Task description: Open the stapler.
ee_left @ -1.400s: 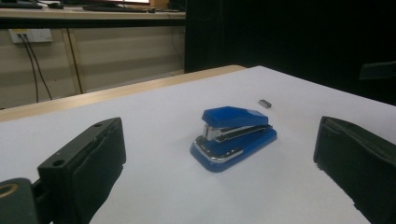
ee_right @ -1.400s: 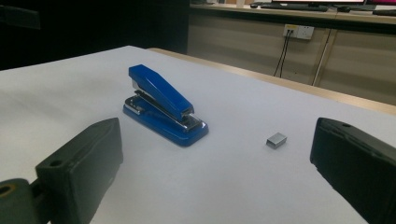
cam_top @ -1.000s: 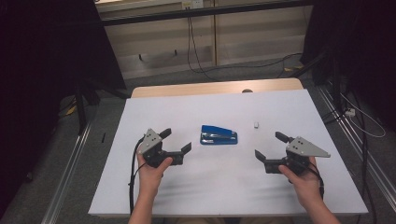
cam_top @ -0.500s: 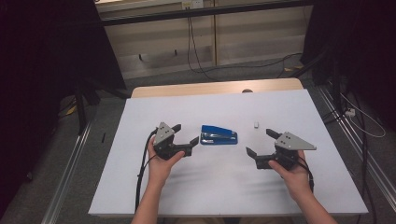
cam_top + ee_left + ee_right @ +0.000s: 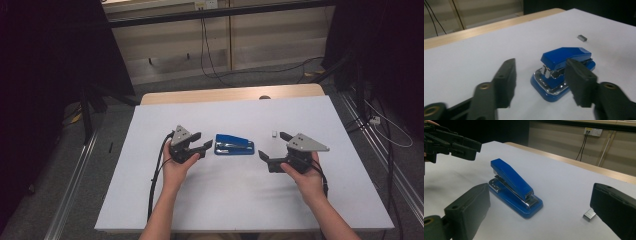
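My left gripper (image 5: 199, 141) now sits just left of the blue stapler (image 5: 234, 145), which lies flat at the middle of the white table (image 5: 225, 200) in the high view. A second ago it was farther left and lower in that frame, with a clear gap to the stapler. Its jaws have just been closing: they were spread wide then and are about half open now, with nothing pressed between them. In the left gripper view the stapler's rear end (image 5: 562, 68) lies just past my fingertips (image 5: 581, 82), partly behind the right-hand one, not touched.

My right gripper (image 5: 274, 146) has drifted left toward the middle of the high view, and its jaws stand wide with nothing held. In the right gripper view the stapler (image 5: 514, 185) lies between and beyond its fingers (image 5: 471, 210), well apart from them. A small block of staples (image 5: 589, 214) rests on the table at lower right, just beside the right finger. Neither stapler nor staples have moved.
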### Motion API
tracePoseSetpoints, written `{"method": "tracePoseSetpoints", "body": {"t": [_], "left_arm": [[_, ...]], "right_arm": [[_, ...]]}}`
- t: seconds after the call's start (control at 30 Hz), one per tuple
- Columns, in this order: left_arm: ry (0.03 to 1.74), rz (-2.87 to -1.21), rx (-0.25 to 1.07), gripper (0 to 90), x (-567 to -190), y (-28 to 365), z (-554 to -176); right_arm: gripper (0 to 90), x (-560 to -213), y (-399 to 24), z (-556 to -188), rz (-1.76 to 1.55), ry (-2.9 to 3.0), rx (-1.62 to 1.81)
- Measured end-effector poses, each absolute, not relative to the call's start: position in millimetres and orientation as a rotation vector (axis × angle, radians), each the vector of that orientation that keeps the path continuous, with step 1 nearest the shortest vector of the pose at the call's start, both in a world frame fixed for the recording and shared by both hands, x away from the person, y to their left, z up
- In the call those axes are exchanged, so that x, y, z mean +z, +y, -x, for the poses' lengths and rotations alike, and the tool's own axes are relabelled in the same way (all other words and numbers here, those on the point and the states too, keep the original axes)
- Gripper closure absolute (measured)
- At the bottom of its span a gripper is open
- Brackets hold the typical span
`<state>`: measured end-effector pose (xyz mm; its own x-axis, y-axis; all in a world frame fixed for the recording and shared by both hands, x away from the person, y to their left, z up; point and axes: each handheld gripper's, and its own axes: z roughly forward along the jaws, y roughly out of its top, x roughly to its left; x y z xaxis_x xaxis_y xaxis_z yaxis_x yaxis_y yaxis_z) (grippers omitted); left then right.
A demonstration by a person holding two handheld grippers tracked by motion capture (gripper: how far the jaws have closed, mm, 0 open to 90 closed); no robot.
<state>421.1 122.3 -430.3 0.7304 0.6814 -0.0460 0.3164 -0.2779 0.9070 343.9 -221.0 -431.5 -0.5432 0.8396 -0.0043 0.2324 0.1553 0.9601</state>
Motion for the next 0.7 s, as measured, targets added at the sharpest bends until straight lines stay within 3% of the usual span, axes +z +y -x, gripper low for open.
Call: {"method": "tracePoseSetpoints", "body": {"t": [0.3,0.7], "left_arm": [[0.825,-1.927,0.372,72.0,-437.5,113.5,-432.8],[0.831,-1.996,0.326,81.2,-446.3,104.0,-443.8]], "right_arm": [[2.8,-431.1,-213.3,-355.7,-1.035,1.88,1.412],[2.9,-435.3,-206.6,-366.4,-1.058,1.897,1.389]]}}
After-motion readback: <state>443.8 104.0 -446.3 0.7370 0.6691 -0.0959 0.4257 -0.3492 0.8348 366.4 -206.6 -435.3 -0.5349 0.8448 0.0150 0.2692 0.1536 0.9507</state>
